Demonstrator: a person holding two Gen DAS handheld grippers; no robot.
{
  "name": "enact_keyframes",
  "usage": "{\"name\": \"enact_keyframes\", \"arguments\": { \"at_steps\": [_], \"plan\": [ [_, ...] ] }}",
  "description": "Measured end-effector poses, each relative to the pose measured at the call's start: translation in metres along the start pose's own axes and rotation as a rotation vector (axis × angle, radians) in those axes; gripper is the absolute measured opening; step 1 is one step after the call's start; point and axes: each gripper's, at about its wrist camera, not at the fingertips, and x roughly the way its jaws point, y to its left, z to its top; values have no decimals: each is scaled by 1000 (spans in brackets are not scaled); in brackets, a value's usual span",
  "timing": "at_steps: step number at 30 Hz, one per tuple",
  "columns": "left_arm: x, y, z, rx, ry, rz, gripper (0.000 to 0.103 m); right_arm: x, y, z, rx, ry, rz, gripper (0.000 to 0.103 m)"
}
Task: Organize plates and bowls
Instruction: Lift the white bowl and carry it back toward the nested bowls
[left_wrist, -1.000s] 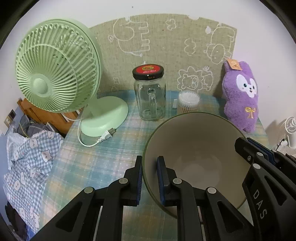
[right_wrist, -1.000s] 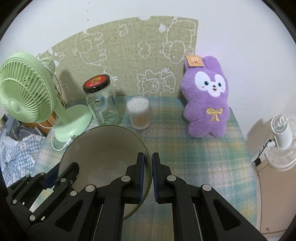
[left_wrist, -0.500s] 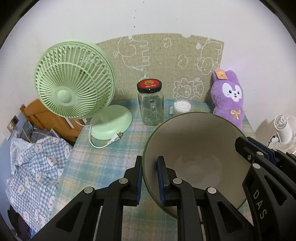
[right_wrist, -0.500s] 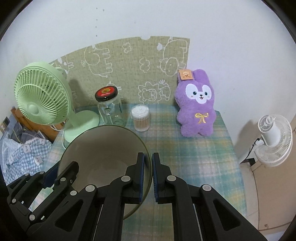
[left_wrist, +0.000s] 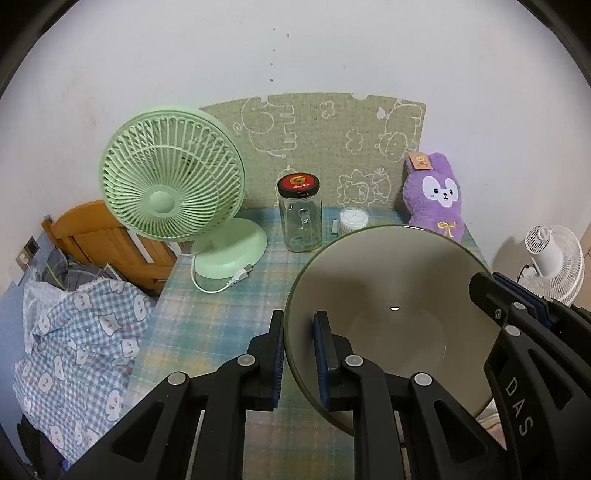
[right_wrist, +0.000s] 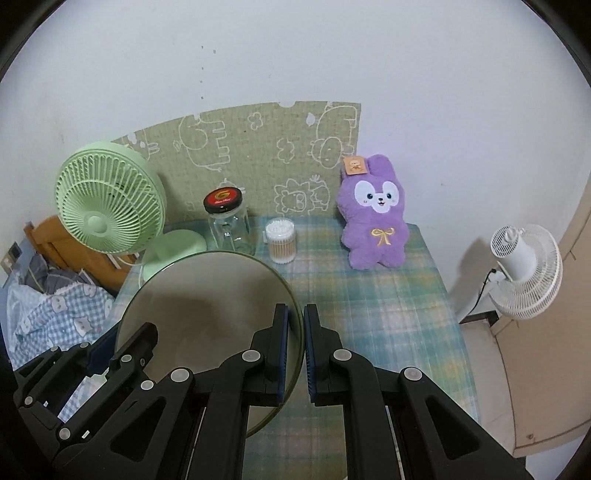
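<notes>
Both grippers (left (left_wrist: 298, 354), right (right_wrist: 295, 354)) pinch bowl (left_wrist: 399, 295) rim.

- A table (right_wrist: 388, 314) under a pale blue-green plaid cloth stands against the wall.
- Seen from the right wrist, a green desk fan (right_wrist: 110, 210) stands at 10 o'clock.
- A red-lidded glass jar (right_wrist: 231, 225) at 11.
- A tub of cotton swabs (right_wrist: 281, 240) at 12.
- A purple plush rabbit (right_wrist: 375, 218) at 1.
</notes>
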Motion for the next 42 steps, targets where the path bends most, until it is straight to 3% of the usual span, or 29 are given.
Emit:
{"name": "enact_keyframes", "arguments": {
  "at_steps": [17,42],
  "plan": [
    [-39,16,-38,26,-25,-29,12,-47,16,-41,25,-4,-31,12],
    [-50,20,-113,61,53,-57,12,-66,18,-127,56,85,-53,12]
  ]
}}
